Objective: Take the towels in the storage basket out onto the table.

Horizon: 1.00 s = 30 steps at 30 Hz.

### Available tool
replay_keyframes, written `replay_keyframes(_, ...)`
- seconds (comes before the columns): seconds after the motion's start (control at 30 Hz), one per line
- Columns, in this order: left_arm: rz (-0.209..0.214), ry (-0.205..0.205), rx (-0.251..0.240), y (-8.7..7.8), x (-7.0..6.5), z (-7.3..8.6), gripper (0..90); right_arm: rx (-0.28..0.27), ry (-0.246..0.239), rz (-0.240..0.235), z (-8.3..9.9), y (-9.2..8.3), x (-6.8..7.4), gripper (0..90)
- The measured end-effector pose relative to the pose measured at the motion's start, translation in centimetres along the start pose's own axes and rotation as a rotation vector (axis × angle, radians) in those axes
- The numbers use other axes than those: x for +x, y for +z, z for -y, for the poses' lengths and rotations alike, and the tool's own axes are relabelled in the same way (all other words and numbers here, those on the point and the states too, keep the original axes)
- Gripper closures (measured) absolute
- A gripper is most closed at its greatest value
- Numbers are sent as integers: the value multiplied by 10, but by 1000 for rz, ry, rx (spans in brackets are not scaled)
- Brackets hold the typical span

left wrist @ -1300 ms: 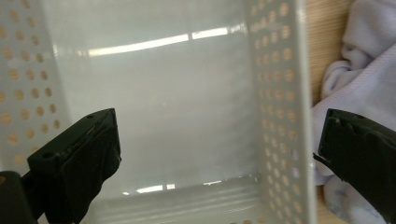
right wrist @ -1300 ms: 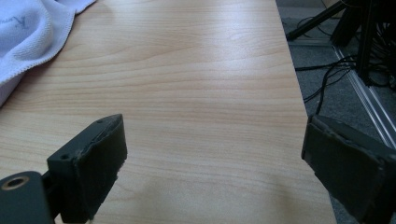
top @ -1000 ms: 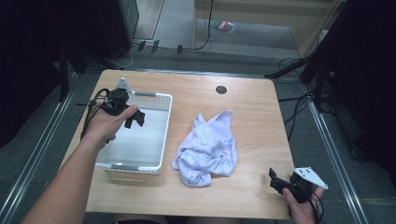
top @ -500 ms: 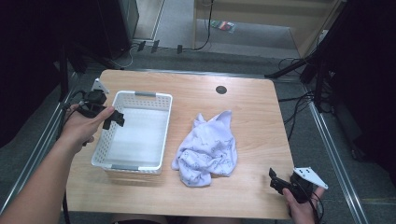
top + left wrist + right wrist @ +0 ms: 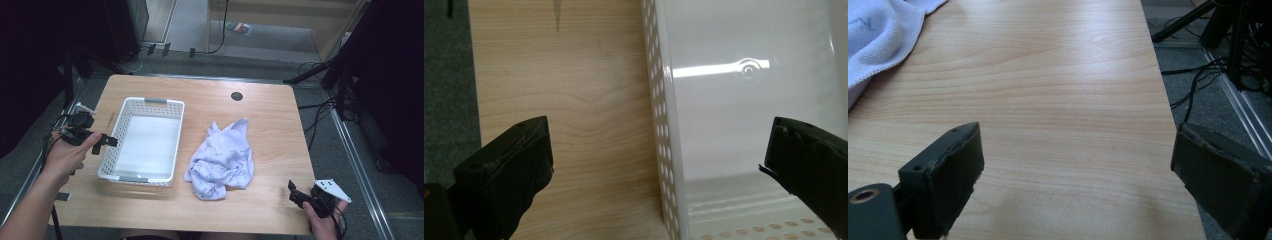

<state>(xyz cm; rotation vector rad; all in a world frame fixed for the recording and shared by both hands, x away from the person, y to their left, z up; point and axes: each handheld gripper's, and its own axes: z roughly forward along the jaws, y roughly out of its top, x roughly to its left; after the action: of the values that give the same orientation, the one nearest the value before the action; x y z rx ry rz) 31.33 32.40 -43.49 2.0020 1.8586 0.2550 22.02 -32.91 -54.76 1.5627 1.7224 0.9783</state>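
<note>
A white perforated plastic basket (image 5: 170, 106) stands empty on the left half of the wooden table (image 5: 270, 115). A crumpled pale lilac cloth (image 5: 221, 158) lies on the table to the right of it. My left gripper (image 5: 106, 144) is held open just left of the basket, its jaws straddling the basket's left wall (image 5: 659, 125) with nothing gripped. My right gripper (image 5: 294, 193) stands open and empty over the table's front right corner, right of the cloth (image 5: 883, 30).
A round black cable hole (image 5: 237, 96) sits near the table's back edge. Cables and dark stand legs (image 5: 325, 75) lie on the floor to the right, and the table's right edge (image 5: 1168, 100) runs close to my right gripper.
My left gripper has moved from over the basket's back left corner leftward and toward the front, ending beside the basket's left wall. The right gripper has stayed put.
</note>
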Motion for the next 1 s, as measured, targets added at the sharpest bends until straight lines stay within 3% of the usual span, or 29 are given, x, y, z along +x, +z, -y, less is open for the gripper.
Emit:
replay_keyframes(0.1,42,-3,-65,-6,8,19,0,1,6,0,0,0,0,66)
replay_keyframes(0.2,41,-5,-124,-5,10,37,0,4,3,0,0,0,0,66)
replay_keyframes(0.33,77,3,-206,-4,12,62,0,2,3,1,0,0,0,66)
replay_keyframes(0.6,138,6,-504,-8,18,105,0,4,0,1,0,0,0,66)
replay_keyframes(0.63,138,6,-504,-8,18,105,0,3,0,1,0,0,0,66)
replay_keyframes(0.67,171,-5,-559,-8,20,114,0,3,0,1,0,0,0,66)
replay_keyframes(0.73,189,-21,-596,-8,22,121,0,4,2,2,0,0,0,66)
replay_keyframes(0.77,189,-21,-596,-8,22,121,0,4,2,2,0,0,0,66)
replay_keyframes(0.83,189,-15,-656,-6,23,132,0,4,4,2,0,0,0,66)
replay_keyframes(0.97,172,11,-708,-3,22,143,0,4,3,1,0,0,0,66)
replay_keyframes(1.0,165,12,-743,0,23,149,0,3,5,3,0,0,0,66)
